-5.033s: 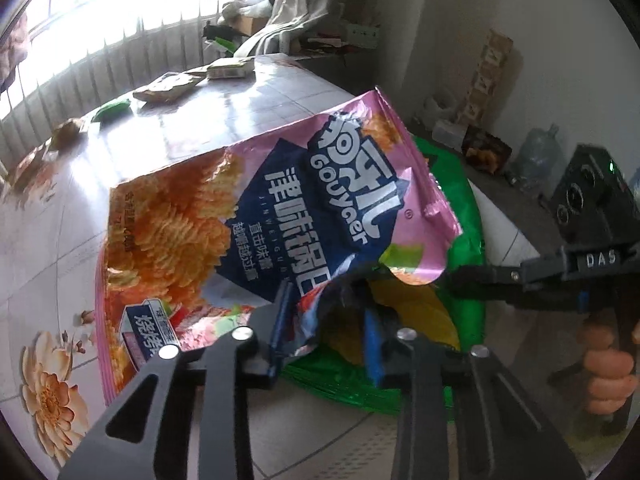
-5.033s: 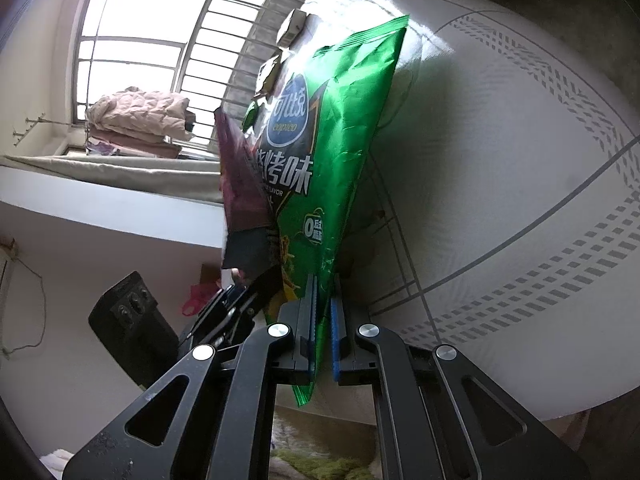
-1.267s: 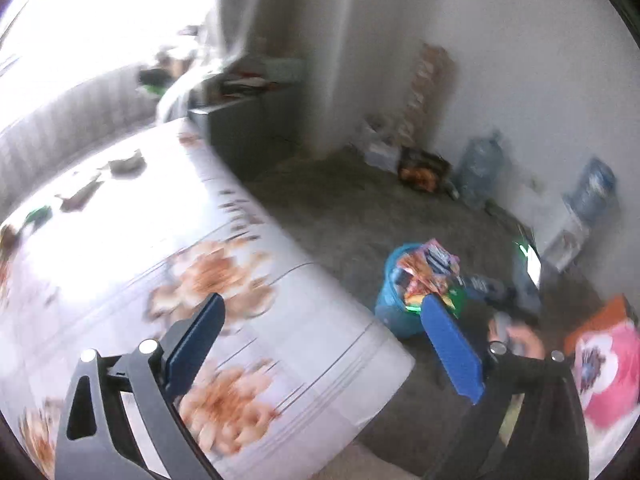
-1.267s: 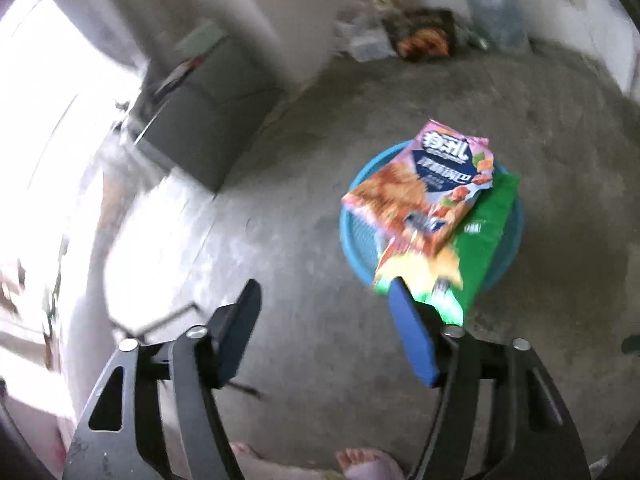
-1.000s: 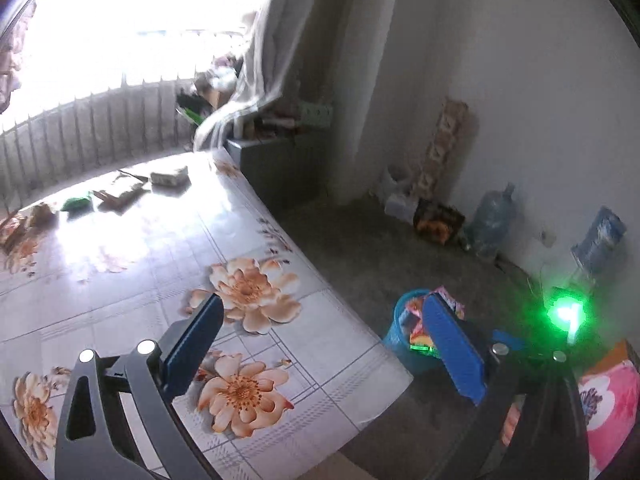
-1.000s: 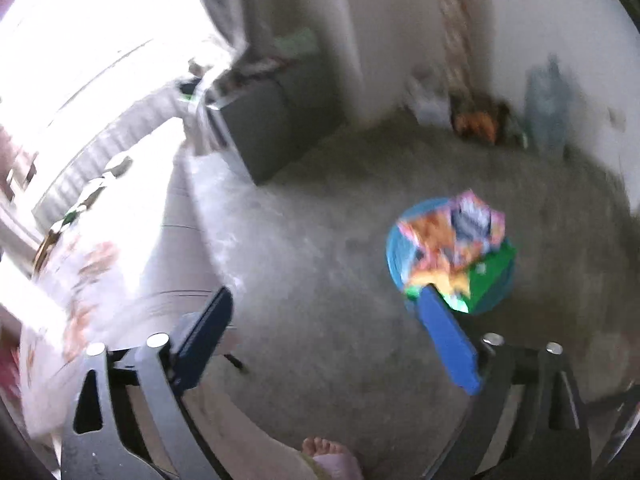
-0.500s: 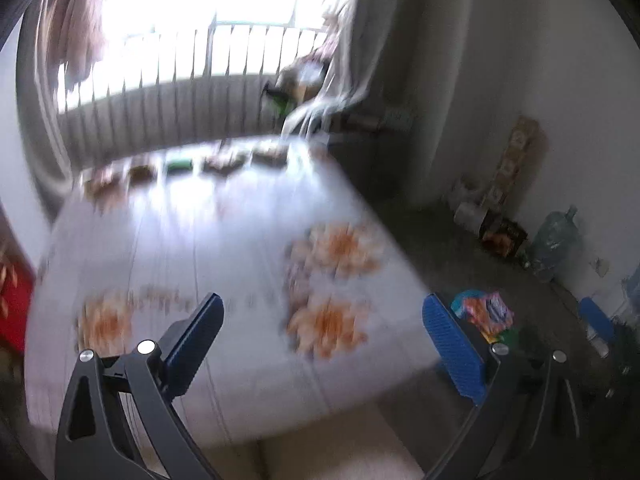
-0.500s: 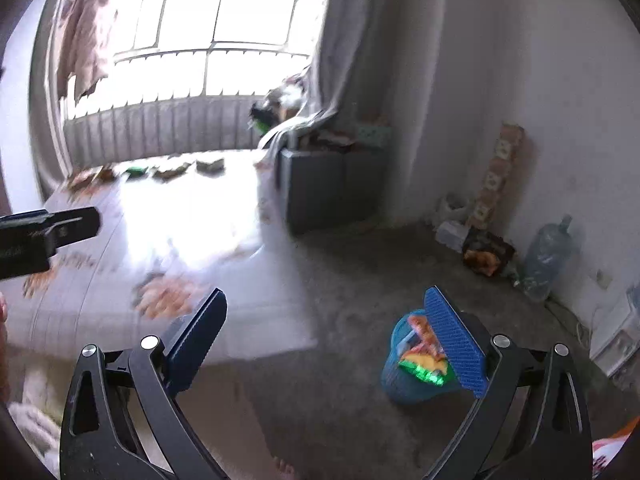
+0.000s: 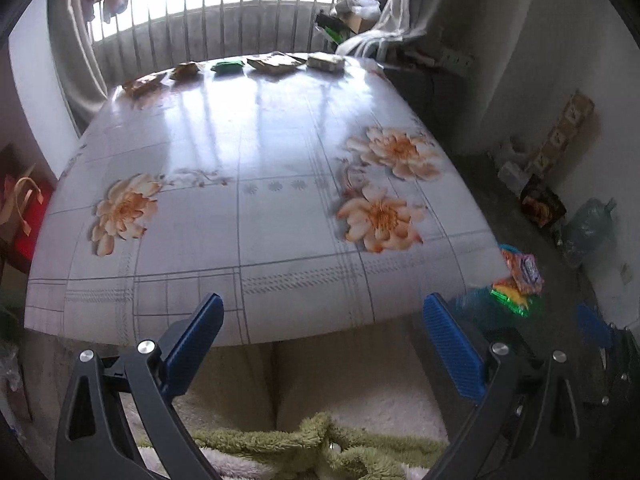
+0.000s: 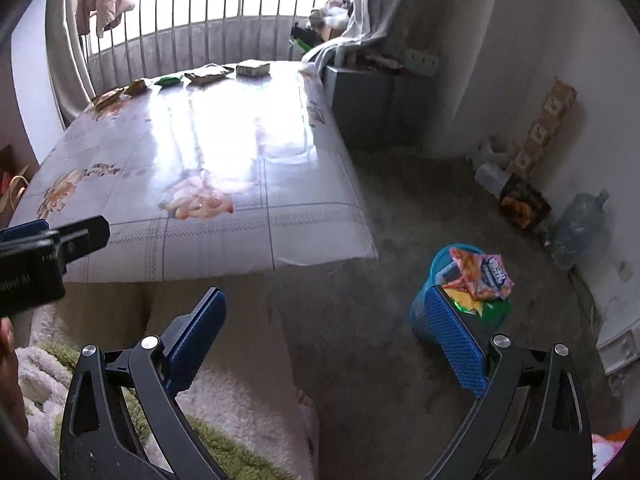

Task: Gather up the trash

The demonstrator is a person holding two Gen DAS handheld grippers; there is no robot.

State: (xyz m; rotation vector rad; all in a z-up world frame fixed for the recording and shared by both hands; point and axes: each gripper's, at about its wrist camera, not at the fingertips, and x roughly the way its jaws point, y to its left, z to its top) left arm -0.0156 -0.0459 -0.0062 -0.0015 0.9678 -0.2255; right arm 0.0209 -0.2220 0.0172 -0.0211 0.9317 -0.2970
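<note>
Left gripper (image 9: 323, 344) and right gripper (image 10: 328, 338): fingers spread wide, gripping nothing. Only the right view fully shows the blue bin (image 10: 426, 312) holding 2 snack bags (image 10: 480, 276); 5 wrappers (image 9: 274, 62) line the counter's (image 9: 240, 184) far edge.

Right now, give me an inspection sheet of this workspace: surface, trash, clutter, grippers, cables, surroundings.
Surface: table with a glossy floral cover, bare across the middle and near end.
Job's things: five wrappers in a row along the far edge; pink bag and green bag sticking out of the blue bin on the floor.
Clutter: box and water jug by the wall.
Grippers: left gripper open, holding nothing; right gripper open, holding nothing.
Cables: nothing seen.
Surroundings: barred window behind the table, grey cabinet, concrete floor.
</note>
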